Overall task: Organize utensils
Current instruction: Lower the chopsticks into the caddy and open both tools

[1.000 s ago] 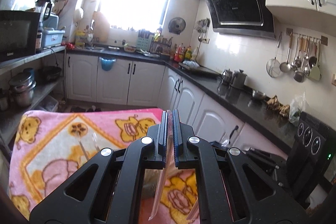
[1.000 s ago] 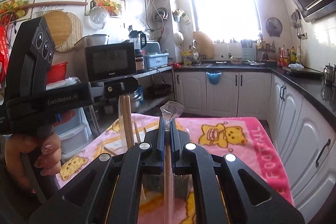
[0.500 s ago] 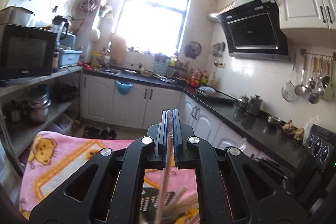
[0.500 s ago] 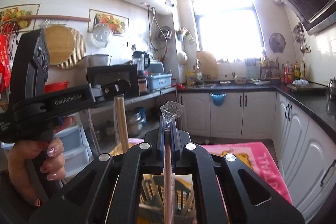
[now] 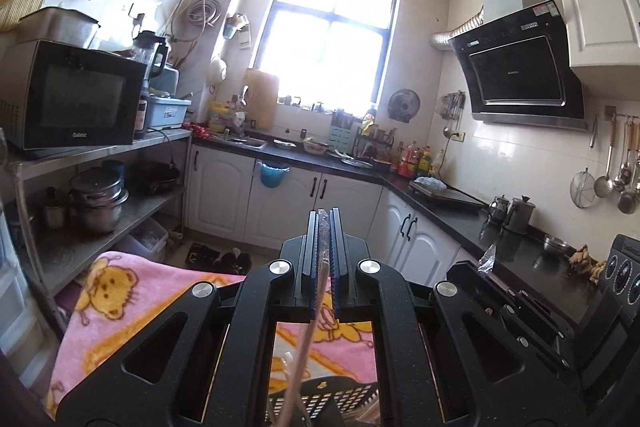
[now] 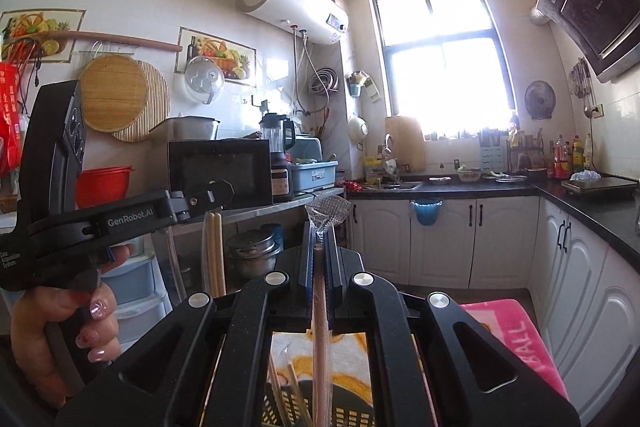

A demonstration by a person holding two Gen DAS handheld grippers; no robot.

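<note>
My left gripper (image 5: 324, 227) is shut on a pair of wrapped wooden chopsticks (image 5: 308, 339) that hang down toward a black slotted utensil basket (image 5: 320, 397). My right gripper (image 6: 319, 239) is shut on another wrapped pair of chopsticks (image 6: 320, 327), its clear wrapper tip (image 6: 326, 213) sticking up past the jaws. That pair hangs over the same basket (image 6: 296, 407), which holds other chopsticks (image 6: 294, 383). The left gripper (image 6: 216, 193) also shows in the right wrist view, at the left, held by a hand, with its chopsticks (image 6: 214, 251) hanging below it.
The basket stands on a pink cartoon-bear blanket (image 5: 120, 311) over a table. A steel shelf rack with a microwave (image 5: 76, 99) and pots (image 5: 98, 199) is to the left. White cabinets (image 5: 280, 211) and a black counter (image 5: 460, 203) run behind and right.
Both grippers have tilted upward and risen, so more wall and ceiling shows and less blanket. The basket has come into view beneath both. Each still holds its chopsticks.
</note>
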